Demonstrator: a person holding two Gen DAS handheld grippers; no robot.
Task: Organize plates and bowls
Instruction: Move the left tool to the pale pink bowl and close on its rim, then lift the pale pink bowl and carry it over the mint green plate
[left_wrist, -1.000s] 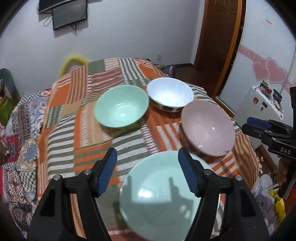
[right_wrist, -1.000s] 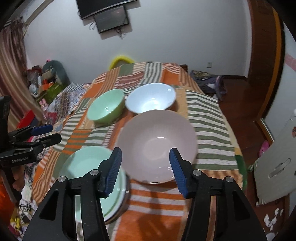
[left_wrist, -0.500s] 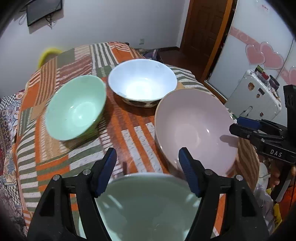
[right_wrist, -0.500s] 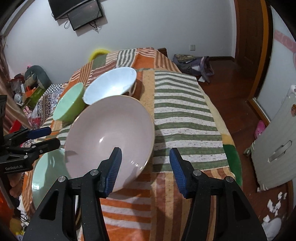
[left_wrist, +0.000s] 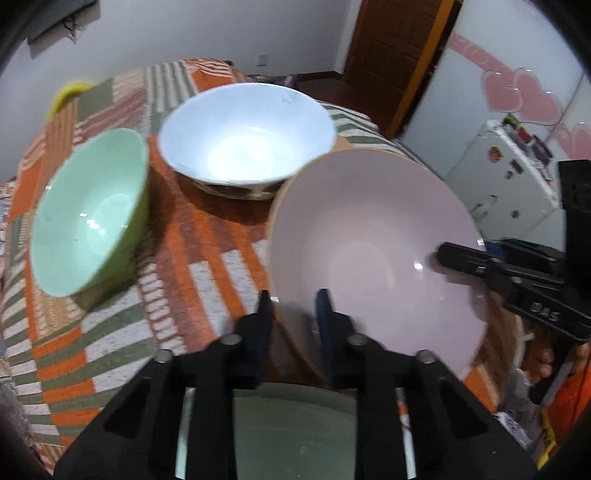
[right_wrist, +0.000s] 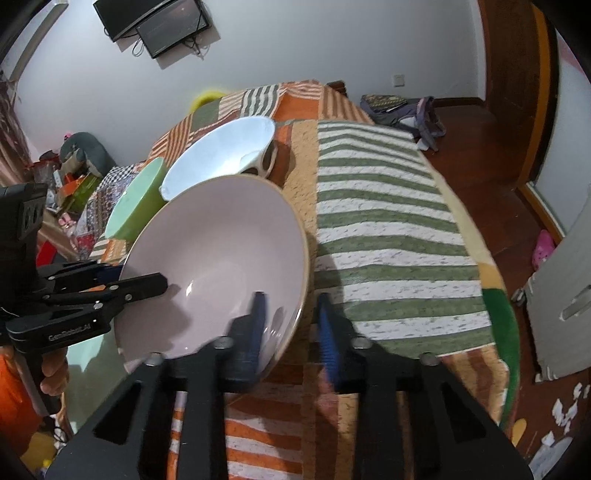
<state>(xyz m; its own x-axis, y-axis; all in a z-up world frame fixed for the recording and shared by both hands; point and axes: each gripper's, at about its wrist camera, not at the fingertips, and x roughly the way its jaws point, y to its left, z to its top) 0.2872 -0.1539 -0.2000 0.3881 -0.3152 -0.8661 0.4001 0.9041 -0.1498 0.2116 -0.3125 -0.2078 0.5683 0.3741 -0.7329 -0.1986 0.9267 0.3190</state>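
A large pink bowl (left_wrist: 373, 251) stands on the striped cloth of the table, with both grippers at its rim. My left gripper (left_wrist: 293, 306) straddles its near-left rim, jaws narrowed on it. My right gripper (right_wrist: 291, 314) straddles its right rim (right_wrist: 295, 295), one finger inside and one outside. The left gripper shows in the right wrist view (right_wrist: 122, 286) at the bowl's left side. A white bowl (left_wrist: 245, 134) and a small green bowl (left_wrist: 88, 214) stand behind. A pale green plate (left_wrist: 295, 432) lies under my left gripper.
The round table (right_wrist: 388, 206) has its edge close to the right of the pink bowl. A white cabinet (left_wrist: 513, 188) and a wooden door (left_wrist: 391, 48) stand to the right. Clutter (right_wrist: 70, 173) lies on the floor at the left.
Both grippers have moved in and narrowed their jaws onto opposite rims of the pink bowl. The left gripper has advanced past the green plate.
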